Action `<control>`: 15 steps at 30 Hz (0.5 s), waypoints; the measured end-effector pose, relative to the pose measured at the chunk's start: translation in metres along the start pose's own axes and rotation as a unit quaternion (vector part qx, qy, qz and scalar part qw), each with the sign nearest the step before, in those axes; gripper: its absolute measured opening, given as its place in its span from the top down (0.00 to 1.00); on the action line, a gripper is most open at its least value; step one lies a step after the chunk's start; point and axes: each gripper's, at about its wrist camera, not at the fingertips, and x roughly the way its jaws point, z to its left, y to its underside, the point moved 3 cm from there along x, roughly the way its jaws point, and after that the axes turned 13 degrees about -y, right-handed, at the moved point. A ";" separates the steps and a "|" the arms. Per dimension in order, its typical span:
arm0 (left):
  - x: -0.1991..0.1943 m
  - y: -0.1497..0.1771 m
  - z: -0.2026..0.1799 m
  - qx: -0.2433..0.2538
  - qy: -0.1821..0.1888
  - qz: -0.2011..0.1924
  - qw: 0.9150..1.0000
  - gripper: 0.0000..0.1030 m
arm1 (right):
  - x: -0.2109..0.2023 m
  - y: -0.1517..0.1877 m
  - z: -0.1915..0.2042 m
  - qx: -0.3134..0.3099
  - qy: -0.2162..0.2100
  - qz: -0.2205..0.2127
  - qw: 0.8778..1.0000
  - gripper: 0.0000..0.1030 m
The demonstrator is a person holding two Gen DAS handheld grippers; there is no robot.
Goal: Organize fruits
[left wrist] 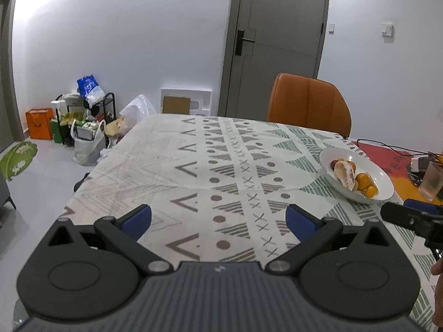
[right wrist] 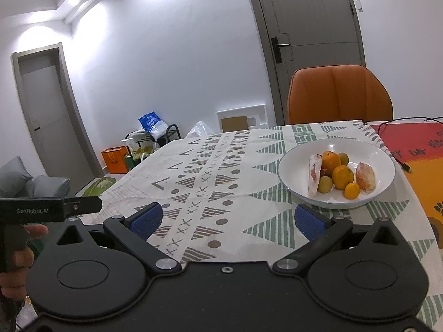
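Observation:
A white bowl (right wrist: 299,166) sits on the patterned tablecloth at the right. It holds two pomelo pieces (right wrist: 314,175), several oranges (right wrist: 342,176) and small green-yellow fruits (right wrist: 324,184). The bowl also shows in the left wrist view (left wrist: 368,166), far right. My right gripper (right wrist: 227,220) is open and empty, just short of the bowl and left of it. My left gripper (left wrist: 218,218) is open and empty over bare tablecloth, well left of the bowl.
An orange chair (right wrist: 339,94) stands at the table's far side. A cable (right wrist: 387,127) runs over the red-orange mat (right wrist: 415,149) at the right. A glass (left wrist: 430,181) and a charger stand beyond the bowl. Bags and boxes (left wrist: 83,116) clutter the floor at left.

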 end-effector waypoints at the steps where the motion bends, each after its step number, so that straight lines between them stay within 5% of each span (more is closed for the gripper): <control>1: 0.000 0.001 0.001 -0.001 -0.003 0.001 1.000 0.01 | 0.000 0.000 0.000 -0.001 0.000 0.001 1.000 0.00; 15: -0.003 -0.003 0.010 0.001 -0.012 0.002 1.000 0.01 | 0.001 -0.003 0.007 -0.007 0.005 0.012 1.000 0.00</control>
